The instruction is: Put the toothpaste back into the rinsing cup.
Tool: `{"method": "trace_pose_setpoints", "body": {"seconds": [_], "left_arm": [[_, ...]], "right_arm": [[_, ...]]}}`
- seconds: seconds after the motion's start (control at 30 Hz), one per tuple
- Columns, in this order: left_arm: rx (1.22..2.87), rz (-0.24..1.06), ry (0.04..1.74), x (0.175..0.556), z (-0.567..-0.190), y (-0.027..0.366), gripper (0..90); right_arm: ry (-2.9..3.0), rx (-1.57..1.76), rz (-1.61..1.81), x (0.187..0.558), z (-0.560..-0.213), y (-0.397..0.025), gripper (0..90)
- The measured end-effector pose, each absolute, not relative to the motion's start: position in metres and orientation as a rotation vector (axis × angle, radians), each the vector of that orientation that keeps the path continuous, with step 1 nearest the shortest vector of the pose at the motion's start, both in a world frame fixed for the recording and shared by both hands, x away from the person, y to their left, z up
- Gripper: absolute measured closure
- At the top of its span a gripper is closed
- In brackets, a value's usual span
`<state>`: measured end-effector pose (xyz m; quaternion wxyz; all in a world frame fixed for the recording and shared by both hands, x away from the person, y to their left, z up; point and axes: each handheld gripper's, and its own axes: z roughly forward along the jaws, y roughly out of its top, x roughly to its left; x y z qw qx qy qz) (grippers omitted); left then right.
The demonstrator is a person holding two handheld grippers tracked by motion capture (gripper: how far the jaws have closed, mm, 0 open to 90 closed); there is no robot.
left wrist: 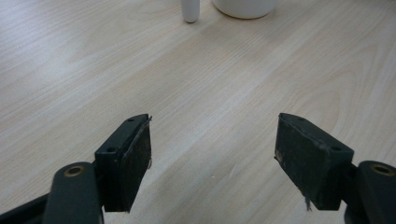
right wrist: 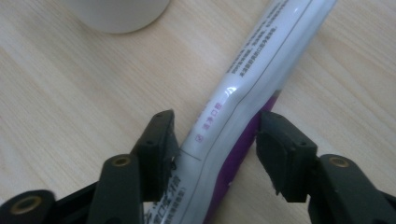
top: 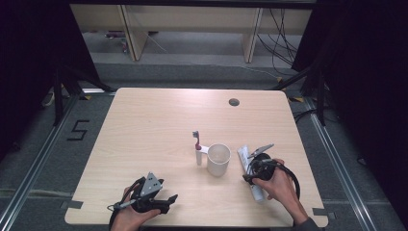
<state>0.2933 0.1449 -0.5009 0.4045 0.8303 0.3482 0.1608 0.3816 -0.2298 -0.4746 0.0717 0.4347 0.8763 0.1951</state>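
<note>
Lower right of centre in the high view, the right tongs (right wrist: pixel 215 135) straddle the toothpaste tube (right wrist: pixel 243 98), not yet clamped, beside the white cup (top: pixel 218 159). Left tongs (left wrist: pixel 212 158) gape apart over bare counter (top: pixel 144 125).

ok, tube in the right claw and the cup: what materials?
Toothpaste tube: looks like soft glossy plastic laminate, with a bright highlight streak, printed text and a purple side. Cup: smooth white, matte-to-satin; ceramic or plastic, can't tell. Tabletop: pale wood-grain laminate, by its look.
</note>
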Motion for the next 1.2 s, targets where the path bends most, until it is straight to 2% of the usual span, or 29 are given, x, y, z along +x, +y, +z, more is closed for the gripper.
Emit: {"method": "trace_pose_setpoints", "body": {"seconds": [0.27, 0.37, 0.53, 1.2], "left_arm": [[2.1, 0.403, 0.874, 0.293, -0.5, 0.144, 26.7], [2.103, 0.407, 0.873, 0.293, -0.501, 0.144, 26.7], [2.099, 0.407, 0.875, 0.293, -0.501, 0.143, 26.7], [2.113, 0.409, 0.87, 0.294, -0.502, 0.144, 26.8]], "right_arm": [[2.655, 1.296, 0.528, 0.389, -0.475, -0.243, 60.3], [2.663, 1.256, 0.496, 0.394, -0.476, -0.248, 61.3], [2.688, 1.263, 0.455, 0.398, -0.474, -0.251, 72.9], [2.868, 1.045, 0.23, 0.418, -0.473, -0.243, 74.2]]}}
